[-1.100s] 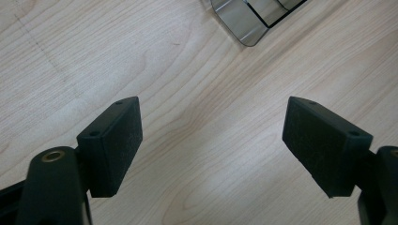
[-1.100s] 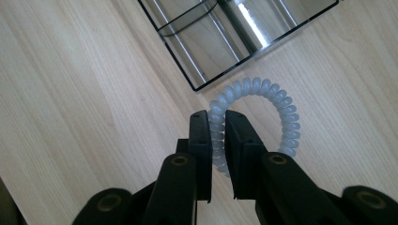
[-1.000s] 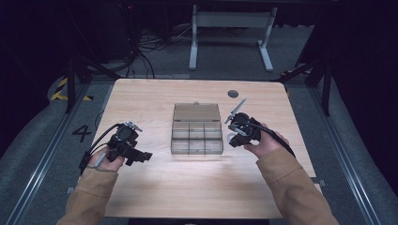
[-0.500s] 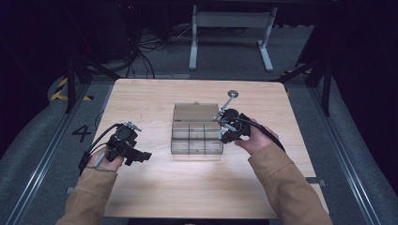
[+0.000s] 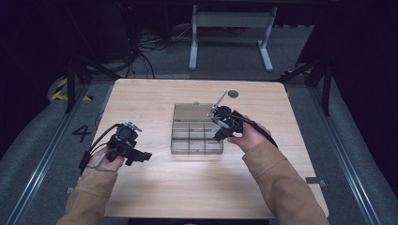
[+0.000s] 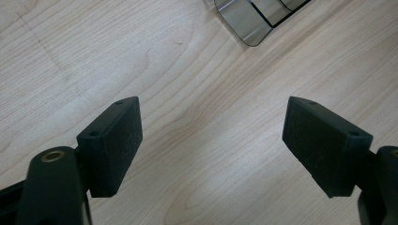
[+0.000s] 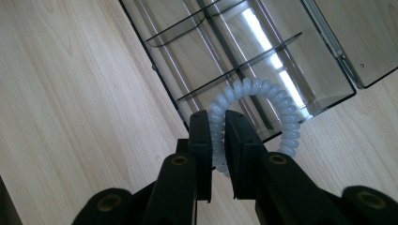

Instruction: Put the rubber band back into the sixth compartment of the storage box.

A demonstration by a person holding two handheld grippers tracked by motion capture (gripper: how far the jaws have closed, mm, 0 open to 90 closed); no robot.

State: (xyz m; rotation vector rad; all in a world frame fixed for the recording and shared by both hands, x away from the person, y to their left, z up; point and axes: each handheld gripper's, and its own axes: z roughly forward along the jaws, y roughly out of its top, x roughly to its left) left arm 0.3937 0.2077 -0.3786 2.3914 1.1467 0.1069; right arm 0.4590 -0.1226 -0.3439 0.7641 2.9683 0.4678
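One translucent white spiral coil hair tie (image 7: 263, 112), ridged and looped, sits pinched in your right gripper (image 7: 218, 136) over the clear plastic compartment box (image 7: 225, 51); your left gripper (image 6: 211, 140) gapes empty

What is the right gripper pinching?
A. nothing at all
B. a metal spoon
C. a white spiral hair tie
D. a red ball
C: in the right gripper view, the right gripper has its jaws closed on a white spiral hair tie, which hangs over the clear compartment box.
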